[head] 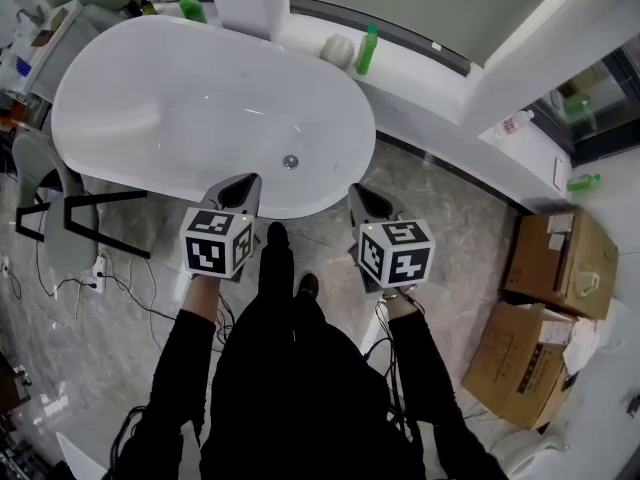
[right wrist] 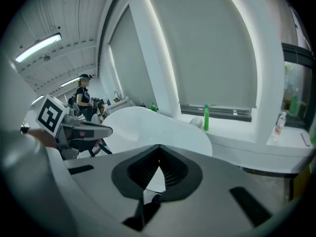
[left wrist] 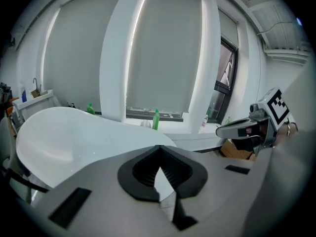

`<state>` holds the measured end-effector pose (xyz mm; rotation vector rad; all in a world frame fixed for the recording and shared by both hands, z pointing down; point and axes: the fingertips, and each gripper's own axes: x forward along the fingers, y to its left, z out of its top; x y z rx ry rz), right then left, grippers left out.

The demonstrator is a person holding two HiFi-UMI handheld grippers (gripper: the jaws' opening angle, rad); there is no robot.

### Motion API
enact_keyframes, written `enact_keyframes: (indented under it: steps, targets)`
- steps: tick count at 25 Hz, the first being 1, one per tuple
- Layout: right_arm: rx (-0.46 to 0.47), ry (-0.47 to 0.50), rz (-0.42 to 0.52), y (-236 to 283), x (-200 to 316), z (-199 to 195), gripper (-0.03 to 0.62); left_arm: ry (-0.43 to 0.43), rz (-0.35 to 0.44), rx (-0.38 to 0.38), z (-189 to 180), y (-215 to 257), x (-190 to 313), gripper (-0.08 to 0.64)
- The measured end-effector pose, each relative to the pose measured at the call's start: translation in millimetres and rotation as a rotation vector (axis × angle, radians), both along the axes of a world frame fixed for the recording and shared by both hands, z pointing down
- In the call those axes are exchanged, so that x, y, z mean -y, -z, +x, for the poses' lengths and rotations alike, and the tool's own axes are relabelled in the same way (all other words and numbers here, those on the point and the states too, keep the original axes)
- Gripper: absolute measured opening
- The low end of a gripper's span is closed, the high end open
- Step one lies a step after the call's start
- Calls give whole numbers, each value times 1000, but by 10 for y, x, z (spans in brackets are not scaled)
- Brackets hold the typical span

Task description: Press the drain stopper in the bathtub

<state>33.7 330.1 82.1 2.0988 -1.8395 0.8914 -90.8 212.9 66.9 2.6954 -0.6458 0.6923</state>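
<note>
**Both grippers closed and empty at the tub's near rim**

The left gripper (head: 250,181) is held out level by the near end of the bathtub (head: 170,118). Its own view shows the two jaws meeting at the tips with nothing caught between them (left wrist: 159,149). The right gripper (head: 357,191) hangs alongside it, over the marbled floor (head: 440,218) just beside the tub's rim. Its jaws are also pressed together and hold nothing (right wrist: 158,148). Each gripper shows in the other's view, the two well apart and pointing much the same way.

The drain stopper (head: 290,161) is a small round metal disc in the tub's white bottom at the near end. It lies just past the left gripper's tip, and neither gripper touches it.

Beyond the tub runs a white sill (head: 420,78) under the window. A green bottle (head: 367,50) stands upright on it, and a second green bottle (head: 192,8) stands farther left. A grey chair (head: 45,203) is to the tub's left, and cardboard boxes (head: 555,263) are on the floor to the right. In the right gripper view another person (right wrist: 82,97) stands far back in the room.
</note>
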Motion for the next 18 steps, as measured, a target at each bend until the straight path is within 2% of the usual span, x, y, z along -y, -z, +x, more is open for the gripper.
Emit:
enact_keyframes:
  steps: [10,18]
  targets:
    - [-22,40,-97,-345,853,256,2,-33,-77,47,384,-467,733,5]
    - [-5,50,-179,-717,1511,424,1,-55,-155,67,612,-820,1283,5]
